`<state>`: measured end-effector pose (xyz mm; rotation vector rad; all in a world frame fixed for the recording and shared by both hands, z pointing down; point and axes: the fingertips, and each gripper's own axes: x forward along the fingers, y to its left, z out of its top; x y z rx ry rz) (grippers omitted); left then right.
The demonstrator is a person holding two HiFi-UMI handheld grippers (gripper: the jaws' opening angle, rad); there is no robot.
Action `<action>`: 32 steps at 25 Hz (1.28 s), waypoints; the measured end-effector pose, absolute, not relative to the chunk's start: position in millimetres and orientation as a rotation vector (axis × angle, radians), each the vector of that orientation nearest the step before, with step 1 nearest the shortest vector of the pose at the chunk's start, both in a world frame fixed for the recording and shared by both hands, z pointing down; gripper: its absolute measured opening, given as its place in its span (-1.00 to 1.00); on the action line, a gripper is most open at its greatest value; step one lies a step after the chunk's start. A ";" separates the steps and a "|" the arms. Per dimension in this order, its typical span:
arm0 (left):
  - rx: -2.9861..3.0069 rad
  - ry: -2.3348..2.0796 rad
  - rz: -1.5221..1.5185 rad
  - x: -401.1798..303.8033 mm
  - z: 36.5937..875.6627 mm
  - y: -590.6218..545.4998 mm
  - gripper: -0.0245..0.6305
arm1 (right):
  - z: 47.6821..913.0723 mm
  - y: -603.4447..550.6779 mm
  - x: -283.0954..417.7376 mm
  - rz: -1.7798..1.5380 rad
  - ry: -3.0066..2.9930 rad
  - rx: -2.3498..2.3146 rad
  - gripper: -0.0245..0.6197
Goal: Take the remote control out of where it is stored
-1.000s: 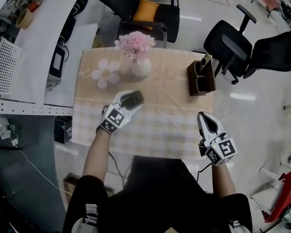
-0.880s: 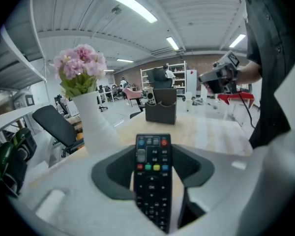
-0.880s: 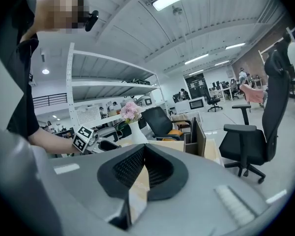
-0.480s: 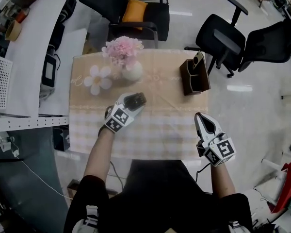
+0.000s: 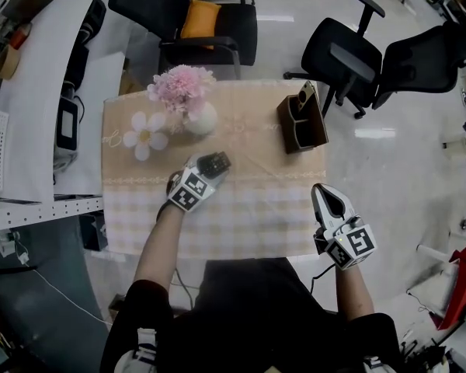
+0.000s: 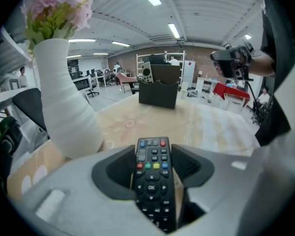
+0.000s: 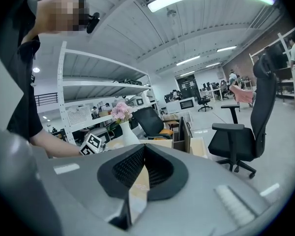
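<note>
My left gripper (image 5: 204, 171) (image 6: 155, 156) is shut on a black remote control (image 5: 215, 162) (image 6: 153, 176), which lies lengthwise between the jaws with its buttons up. It hangs low over the checked tablecloth (image 5: 248, 208), just in front of the white vase (image 5: 200, 120) (image 6: 69, 107). The dark brown holder (image 5: 301, 123) (image 6: 160, 85) stands at the table's far right, with a small device (image 5: 306, 94) sticking out of it. My right gripper (image 5: 326, 195) (image 7: 143, 149) is shut on nothing, off the table's near right corner.
Pink flowers (image 5: 179, 86) fill the vase, and a white flower-shaped mat (image 5: 142, 137) lies to its left. Black office chairs (image 5: 349, 53) stand beyond the table. A white desk (image 5: 39, 92) runs along the left.
My left gripper has sunk toward the cloth with the remote still in its jaws. The right gripper has hardly moved.
</note>
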<state>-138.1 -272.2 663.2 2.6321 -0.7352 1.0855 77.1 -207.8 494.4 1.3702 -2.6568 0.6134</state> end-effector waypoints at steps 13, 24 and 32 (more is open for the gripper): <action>2.568 -0.707 1.216 -133.1 686.6 -273.7 -0.22 | 501.9 -204.9 79.5 0.615 -2.628 1.363 -0.91; 2.607 -0.735 1.158 -130.2 666.7 -269.9 -0.05 | 489.1 -197.6 78.3 0.568 -2.648 1.357 -0.91; 2.679 -0.882 1.020 -132.4 606.1 -268.4 -0.21 | 472.6 -183.0 76.7 0.523 -2.691 1.337 -0.91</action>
